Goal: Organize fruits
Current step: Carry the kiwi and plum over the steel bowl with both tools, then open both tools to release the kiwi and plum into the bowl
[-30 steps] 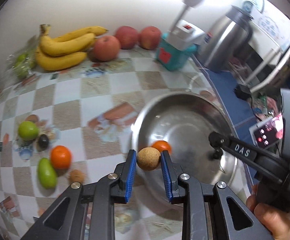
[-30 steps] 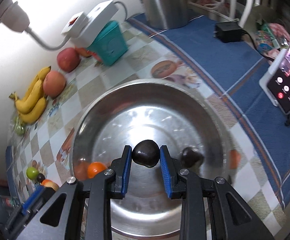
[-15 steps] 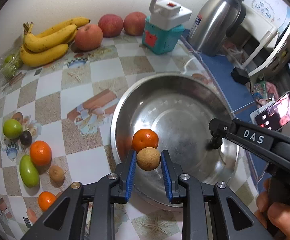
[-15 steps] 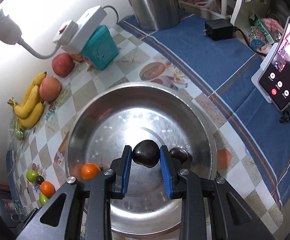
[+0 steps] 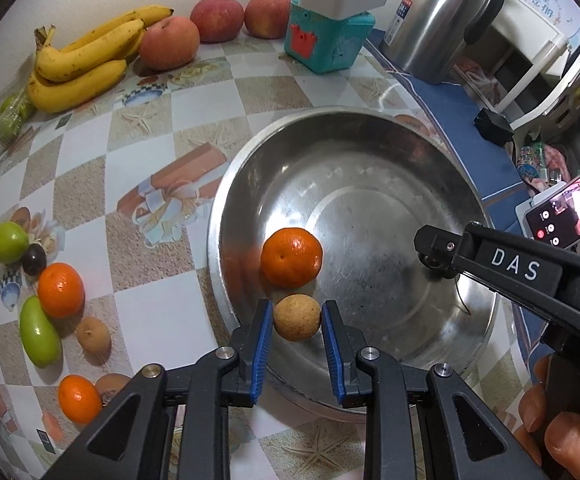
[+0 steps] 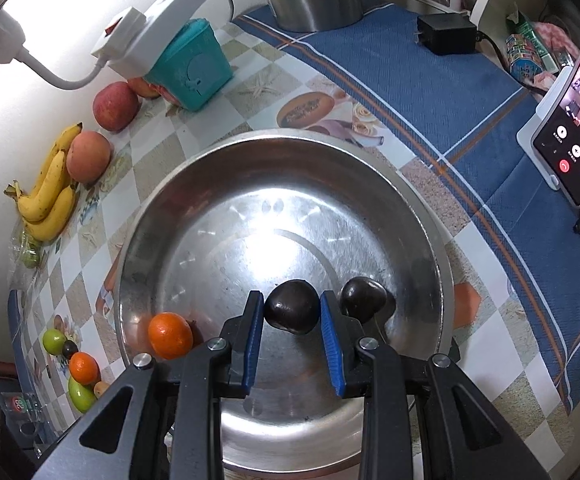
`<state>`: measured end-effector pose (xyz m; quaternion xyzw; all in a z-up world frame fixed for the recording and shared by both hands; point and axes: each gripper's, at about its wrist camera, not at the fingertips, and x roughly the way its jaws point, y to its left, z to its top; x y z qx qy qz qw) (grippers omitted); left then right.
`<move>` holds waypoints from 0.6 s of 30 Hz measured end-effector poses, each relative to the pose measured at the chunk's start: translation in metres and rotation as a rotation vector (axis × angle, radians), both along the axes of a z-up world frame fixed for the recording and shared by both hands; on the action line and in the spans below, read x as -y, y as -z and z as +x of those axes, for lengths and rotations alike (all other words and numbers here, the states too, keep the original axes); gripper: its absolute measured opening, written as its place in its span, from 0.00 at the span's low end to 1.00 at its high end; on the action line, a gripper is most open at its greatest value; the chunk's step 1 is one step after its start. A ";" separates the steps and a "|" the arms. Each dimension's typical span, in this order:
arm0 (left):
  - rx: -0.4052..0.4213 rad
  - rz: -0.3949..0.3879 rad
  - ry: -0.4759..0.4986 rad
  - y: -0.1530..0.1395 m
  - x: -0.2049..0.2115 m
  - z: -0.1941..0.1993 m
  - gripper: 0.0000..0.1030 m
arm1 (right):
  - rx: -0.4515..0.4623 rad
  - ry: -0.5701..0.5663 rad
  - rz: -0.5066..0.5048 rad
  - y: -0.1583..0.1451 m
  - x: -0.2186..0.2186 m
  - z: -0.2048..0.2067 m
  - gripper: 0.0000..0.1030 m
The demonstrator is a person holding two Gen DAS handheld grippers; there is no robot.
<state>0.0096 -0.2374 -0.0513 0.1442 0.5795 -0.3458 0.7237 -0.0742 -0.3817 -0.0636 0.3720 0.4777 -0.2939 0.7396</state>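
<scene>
My left tongs [image 5: 297,317] clamp a tan round fruit [image 5: 297,317] above the steel bowl's [image 5: 369,128] near-left rim; my right tongs [image 6: 291,312] clamp a dark fruit [image 6: 291,312] over it.

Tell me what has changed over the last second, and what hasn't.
The left gripper has come down over the steel bowl with its tan fruit, which now hangs just inside the near rim beside the orange. The right gripper has barely moved. Nothing was picked up or released: it stays clamped on the dark fruit, with a second dark fruit in the bowl.
</scene>
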 end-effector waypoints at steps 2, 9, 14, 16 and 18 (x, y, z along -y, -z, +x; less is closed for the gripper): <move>-0.003 0.007 0.001 0.003 0.000 -0.001 0.26 | -0.008 -0.002 0.003 0.001 0.000 0.000 0.29; -0.013 0.021 0.007 0.009 0.000 -0.002 0.27 | -0.028 -0.010 0.008 0.004 -0.001 0.003 0.29; -0.010 0.022 0.007 0.010 0.001 -0.002 0.27 | -0.034 -0.015 0.010 0.006 -0.001 0.007 0.30; -0.013 0.020 0.007 0.010 0.003 -0.002 0.28 | -0.034 -0.018 0.007 0.005 -0.002 0.007 0.33; -0.013 0.018 0.010 0.009 0.003 -0.002 0.28 | -0.033 -0.018 0.004 0.004 -0.002 0.007 0.40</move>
